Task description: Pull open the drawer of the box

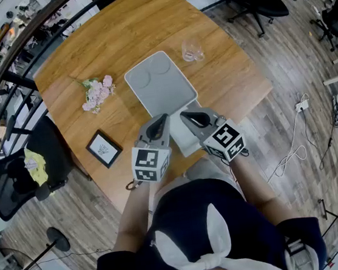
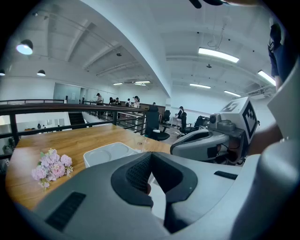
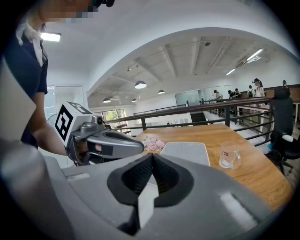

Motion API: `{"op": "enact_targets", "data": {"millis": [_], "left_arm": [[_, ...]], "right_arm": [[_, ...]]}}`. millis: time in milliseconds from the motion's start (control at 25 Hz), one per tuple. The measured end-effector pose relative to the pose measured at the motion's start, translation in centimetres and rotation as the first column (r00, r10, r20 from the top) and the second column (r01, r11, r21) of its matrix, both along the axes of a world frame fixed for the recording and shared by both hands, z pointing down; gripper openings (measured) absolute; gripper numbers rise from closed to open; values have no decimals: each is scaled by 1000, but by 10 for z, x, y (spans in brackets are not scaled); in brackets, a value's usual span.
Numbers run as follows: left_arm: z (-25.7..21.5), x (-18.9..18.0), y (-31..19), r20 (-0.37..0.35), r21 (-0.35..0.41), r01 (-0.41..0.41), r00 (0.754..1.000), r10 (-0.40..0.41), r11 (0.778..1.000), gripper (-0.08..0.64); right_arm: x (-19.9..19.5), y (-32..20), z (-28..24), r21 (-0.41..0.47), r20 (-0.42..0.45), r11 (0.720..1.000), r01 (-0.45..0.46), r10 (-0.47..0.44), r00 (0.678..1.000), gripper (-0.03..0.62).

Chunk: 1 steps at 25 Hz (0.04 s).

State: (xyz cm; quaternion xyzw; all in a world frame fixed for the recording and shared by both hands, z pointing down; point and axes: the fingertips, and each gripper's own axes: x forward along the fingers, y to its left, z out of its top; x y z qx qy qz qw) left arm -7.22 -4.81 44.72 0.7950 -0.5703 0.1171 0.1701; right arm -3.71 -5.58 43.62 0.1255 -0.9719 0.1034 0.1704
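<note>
A flat white box (image 1: 159, 83) lies in the middle of the wooden table (image 1: 114, 34), and a white part of it (image 1: 185, 140) reaches toward the near edge. Both grippers hover over that near end, side by side and tilted up. My left gripper (image 1: 162, 121) is shut with nothing between its jaws. My right gripper (image 1: 186, 117) is shut too, holding nothing. The left gripper view shows the shut jaws (image 2: 151, 157), the box (image 2: 110, 153) beyond them and the right gripper (image 2: 211, 140) beside. The right gripper view shows its jaws (image 3: 152, 159), the box (image 3: 185, 152) and the left gripper (image 3: 103, 143).
A bunch of pink flowers (image 1: 98, 92) lies left of the box and a small black framed picture (image 1: 103, 148) sits near the front left corner. A clear glass mug (image 1: 193, 51) stands right of the box. A black chair (image 1: 15, 180) stands at the left and a railing (image 1: 16, 34) runs behind.
</note>
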Motion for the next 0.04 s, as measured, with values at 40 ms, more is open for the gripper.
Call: {"op": "enact_targets", "data": {"millis": [40], "left_arm": [[1,-1,0,1,-2,1,1000,-1,1000,17]], "right_arm": [[0,0,0,0,-1,1000,1,-1,1000,-3]]}}
